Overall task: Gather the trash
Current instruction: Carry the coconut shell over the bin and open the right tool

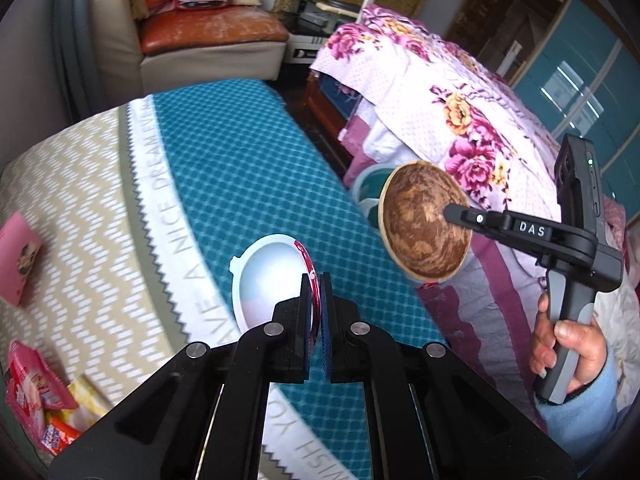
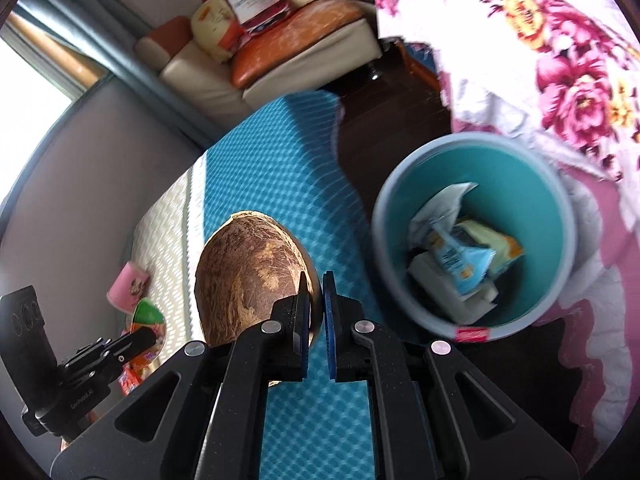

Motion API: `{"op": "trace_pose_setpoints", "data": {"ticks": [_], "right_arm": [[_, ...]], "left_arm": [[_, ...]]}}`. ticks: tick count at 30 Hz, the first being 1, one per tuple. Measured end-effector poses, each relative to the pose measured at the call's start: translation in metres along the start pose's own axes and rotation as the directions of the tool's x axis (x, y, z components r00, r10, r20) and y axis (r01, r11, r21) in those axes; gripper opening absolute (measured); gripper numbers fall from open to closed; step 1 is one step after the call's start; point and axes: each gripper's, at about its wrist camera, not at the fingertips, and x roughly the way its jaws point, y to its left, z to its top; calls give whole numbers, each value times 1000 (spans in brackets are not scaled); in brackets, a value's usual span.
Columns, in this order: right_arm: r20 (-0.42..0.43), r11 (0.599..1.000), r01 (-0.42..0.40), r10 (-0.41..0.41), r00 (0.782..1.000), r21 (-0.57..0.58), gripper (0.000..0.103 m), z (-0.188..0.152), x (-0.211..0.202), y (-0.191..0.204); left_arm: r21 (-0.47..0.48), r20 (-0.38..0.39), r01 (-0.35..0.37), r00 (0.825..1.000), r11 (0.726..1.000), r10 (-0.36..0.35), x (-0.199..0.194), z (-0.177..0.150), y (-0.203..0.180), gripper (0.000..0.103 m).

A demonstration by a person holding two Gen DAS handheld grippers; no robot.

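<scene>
Far left on the beige zigzag cloth [image 1: 72, 184], at 9 o'clock in the left wrist view: a pink packet [image 1: 18, 264]; lower, at 8 o'clock, loose snack wrappers [image 1: 44, 412], untouched. Centre of that view: left gripper [image 1: 316, 292] nearly closed, pads pinching the red-edged rim of a shallow white lid [image 1: 268, 280], held on edge above the teal quilted cover [image 1: 256, 168]. To 3 o'clock: brown coconut shell half [image 1: 426, 222], clamped by its rim in the right gripper [image 1: 450, 212], lifted beyond the cover's edge and partly hiding the bin's rim [image 1: 368, 180]. Right wrist view, 8 o'clock: the other gripper's body; above it a pink cup [image 2: 130, 286] lying on the cloth, and a green-and-orange wrapper [image 2: 150, 318] just beside it. Centre: right gripper [image 2: 316, 292] almost closed, shell wall [image 2: 248, 280] caught between the pads, shell hanging over the teal cover [image 2: 280, 168]. At 3 o'clock: round teal bin [image 2: 560, 216], open-topped, standing on dark floor between the cover's edge and the floral bedspread [image 2: 560, 60]; inside, a blue-and-white packet [image 2: 460, 264], a yellow packet [image 2: 496, 244], crumpled white paper [image 2: 440, 208] and a white box [image 2: 440, 284]. Narrow dark floor strip around the bin; bedspread folds close against its right side; upper part of the bin unfilled.
</scene>
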Motion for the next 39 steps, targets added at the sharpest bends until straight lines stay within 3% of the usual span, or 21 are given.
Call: {"op": "trace_pose_setpoints", "data": {"ticks": [7, 14, 21, 29, 34, 39], "right_arm": [[81, 994, 92, -97, 992, 53, 7, 15, -20, -43], [76, 985, 157, -162, 984, 72, 7, 26, -18, -73], [14, 984, 162, -164, 986, 70, 13, 31, 5, -94], [-82, 991, 117, -112, 990, 65, 18, 24, 38, -98], [-85, 990, 116, -109, 990, 84, 19, 20, 35, -103], [-64, 988, 122, -117, 991, 95, 28, 18, 27, -104]], "left_arm": [[53, -24, 24, 999, 998, -23, 22, 13, -37, 5], [87, -57, 38, 998, 995, -33, 45, 21, -64, 5], [88, -90, 35, 996, 996, -27, 65, 26, -72, 5], [79, -115, 37, 993, 996, -28, 78, 28, -71, 5], [77, -121, 42, 992, 996, -33, 81, 27, -72, 5], [75, -129, 48, 991, 996, -38, 83, 25, -74, 5]]}}
